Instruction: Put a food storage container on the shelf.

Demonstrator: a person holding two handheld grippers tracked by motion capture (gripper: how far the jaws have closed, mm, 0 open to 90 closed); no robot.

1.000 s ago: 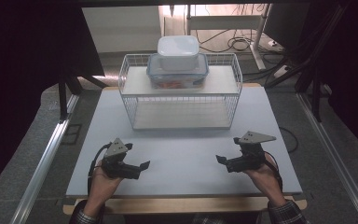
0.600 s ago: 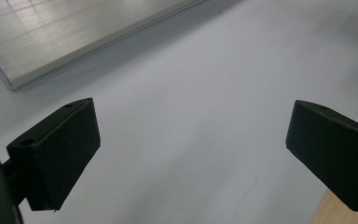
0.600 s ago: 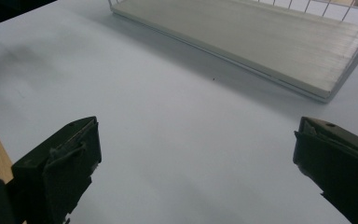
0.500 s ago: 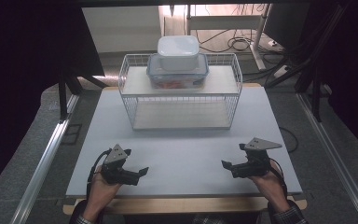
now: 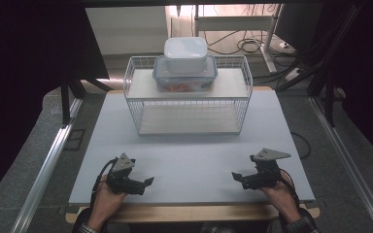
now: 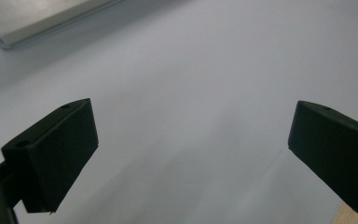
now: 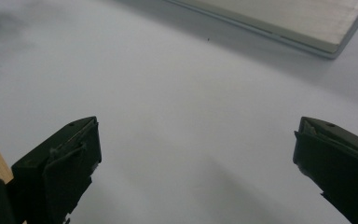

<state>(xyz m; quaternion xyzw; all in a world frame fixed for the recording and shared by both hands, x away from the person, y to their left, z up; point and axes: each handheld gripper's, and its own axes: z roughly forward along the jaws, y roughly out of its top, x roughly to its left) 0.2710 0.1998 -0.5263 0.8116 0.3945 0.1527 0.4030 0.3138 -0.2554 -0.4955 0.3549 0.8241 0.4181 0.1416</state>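
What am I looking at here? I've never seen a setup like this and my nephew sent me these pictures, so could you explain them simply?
There is no robot here. A person sits at a table and holds a tool in each hand: the left hand-held gripper and the right hand-held gripper. Each has two black jaws that can pinch things.

The high view comes from a fixed camera above, looking down at the table. The other two pictures come from small cameras riding on the tools, looking out between their own jaws: the left hand-held gripper view and the right hand-held gripper view.

At the far side of the table stands a white wire rack. On its top shelf sits a clear container with a blue rim, and a white container is stacked on that.

Nothing is held: both pairs of jaws stand wide open over the bare table.
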